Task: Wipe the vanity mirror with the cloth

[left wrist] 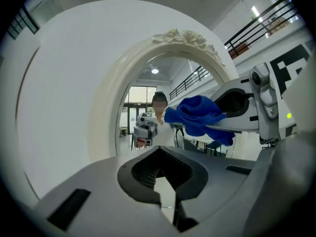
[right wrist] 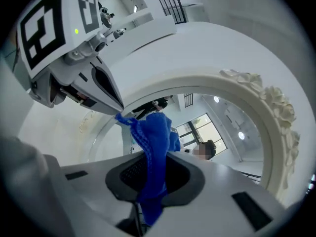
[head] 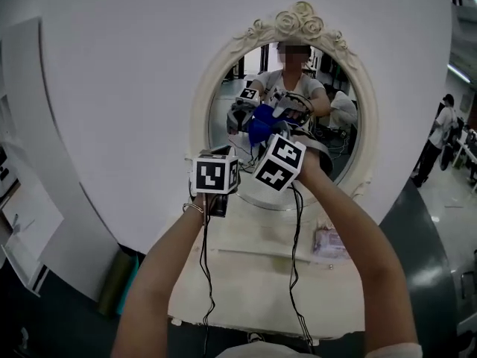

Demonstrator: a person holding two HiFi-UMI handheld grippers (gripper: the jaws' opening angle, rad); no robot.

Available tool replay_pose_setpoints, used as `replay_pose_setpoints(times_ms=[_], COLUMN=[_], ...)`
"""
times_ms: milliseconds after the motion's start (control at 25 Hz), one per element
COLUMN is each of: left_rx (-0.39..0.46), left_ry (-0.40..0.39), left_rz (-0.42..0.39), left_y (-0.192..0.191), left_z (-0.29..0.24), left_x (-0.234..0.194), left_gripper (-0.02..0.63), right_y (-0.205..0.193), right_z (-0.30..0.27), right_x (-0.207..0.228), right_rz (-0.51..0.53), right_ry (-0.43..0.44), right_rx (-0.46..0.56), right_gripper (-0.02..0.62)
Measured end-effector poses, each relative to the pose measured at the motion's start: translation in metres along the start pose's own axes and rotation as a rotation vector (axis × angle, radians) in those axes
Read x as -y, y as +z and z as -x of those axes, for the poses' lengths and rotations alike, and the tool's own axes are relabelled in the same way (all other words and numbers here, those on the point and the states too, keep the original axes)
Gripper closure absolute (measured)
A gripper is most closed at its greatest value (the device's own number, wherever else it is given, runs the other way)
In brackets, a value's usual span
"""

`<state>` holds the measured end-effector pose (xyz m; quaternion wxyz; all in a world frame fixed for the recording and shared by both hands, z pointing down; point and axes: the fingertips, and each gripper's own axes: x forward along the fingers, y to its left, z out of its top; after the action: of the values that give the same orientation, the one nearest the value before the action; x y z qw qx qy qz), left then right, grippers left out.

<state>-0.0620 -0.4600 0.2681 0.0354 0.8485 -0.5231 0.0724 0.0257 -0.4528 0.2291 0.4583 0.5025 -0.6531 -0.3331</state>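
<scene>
Two tongs are held up side by side above the white worktop (head: 253,274), on whose right part a small pale packet (head: 329,242) is seen. The left tongs (left wrist: 167,201) are closed on nothing: in the left gripper view the jaws are seen pressed together with nothing caught between them. The right tongs (right wrist: 148,199) are clenched on the blue cloth (right wrist: 154,147). It is pinched partway along, so that a short tail hangs on the near side and a bunched wad stands out beyond the tips. In the right gripper view a tip of the left tongs is seen at the cloth's upper corner; whether it touches cannot be told.

Just beyond the cloth stands the oval mirror (head: 344,151) in its cream carved frame (head: 298,22). The wad is held near the middle of the glass, though contact cannot be confirmed.

The cloth is judged light, soft and limp, likely to fold or slip if only an edge is caught. It is best gripped across a gathered bunch, so that padding leads the hard tips. The glass is judged smooth and fragile, so light pressure is called for.
</scene>
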Motion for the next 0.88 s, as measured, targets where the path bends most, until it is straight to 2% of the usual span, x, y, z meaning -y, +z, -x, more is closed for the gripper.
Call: replay_pose_setpoints(times_ms=[240, 440, 680, 880], left_rx=[0.103, 0.190, 0.255, 0.276], left_ry=[-0.001, -0.007, 0.015, 0.024], left_rz=[-0.117, -0.120, -0.136, -0.128], left_y=[0.090, 0.161, 0.211, 0.230], left_z=[-0.002, 0.003, 0.010, 0.012], left_x=[0.025, 0.033, 0.028, 0.024], left_gripper=[0.601, 0.601, 0.601, 0.601], right_y=[0.000, 0.021, 0.044, 0.042], right_z=[0.024, 0.044, 0.062, 0.060], right_x=[0.067, 0.127, 0.184, 0.201], right_rz=[0.056, 0.119, 0.201, 0.237], right_ry=[-0.113, -0.202, -0.282, -0.261], right_rx=[-0.007, 0.006, 0.003, -0.040], right_gripper=[0.529, 0.529, 0.529, 0.529])
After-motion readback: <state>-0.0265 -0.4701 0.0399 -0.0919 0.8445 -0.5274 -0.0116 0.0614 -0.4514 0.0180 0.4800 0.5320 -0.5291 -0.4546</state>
